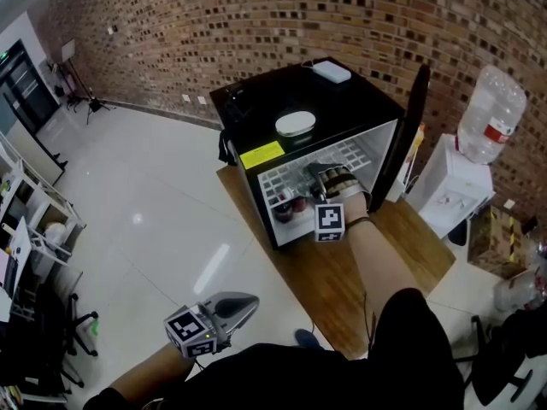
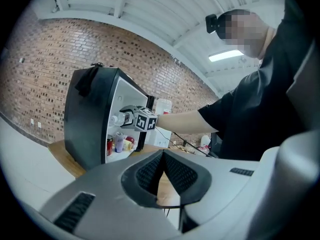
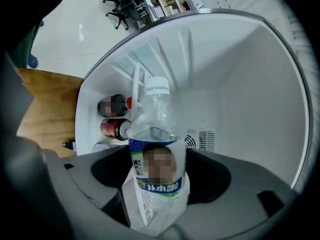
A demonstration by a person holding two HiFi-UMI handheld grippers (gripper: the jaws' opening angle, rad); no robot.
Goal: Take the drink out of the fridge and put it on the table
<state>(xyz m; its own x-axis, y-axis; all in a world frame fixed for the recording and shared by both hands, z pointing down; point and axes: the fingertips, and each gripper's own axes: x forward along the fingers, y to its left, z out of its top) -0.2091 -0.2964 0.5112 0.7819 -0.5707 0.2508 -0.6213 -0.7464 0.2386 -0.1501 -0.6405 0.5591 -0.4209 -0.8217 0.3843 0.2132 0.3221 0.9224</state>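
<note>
A small black fridge stands on a wooden table with its door swung open. My right gripper reaches into the upper shelf. In the right gripper view a clear bottle with a white cap and a blue-and-white label sits between the jaws, and both pads press its sides; the right gripper is shut on it. The left gripper view shows the same bottle sticking out ahead of the marker cube. My left gripper hangs low over the floor, jaws together and empty, as the left gripper also shows.
Dark cans and small drinks stand on the fridge's lower level under a white wire shelf. A white dish and a white box lie on the fridge top. A water dispenser stands at the right.
</note>
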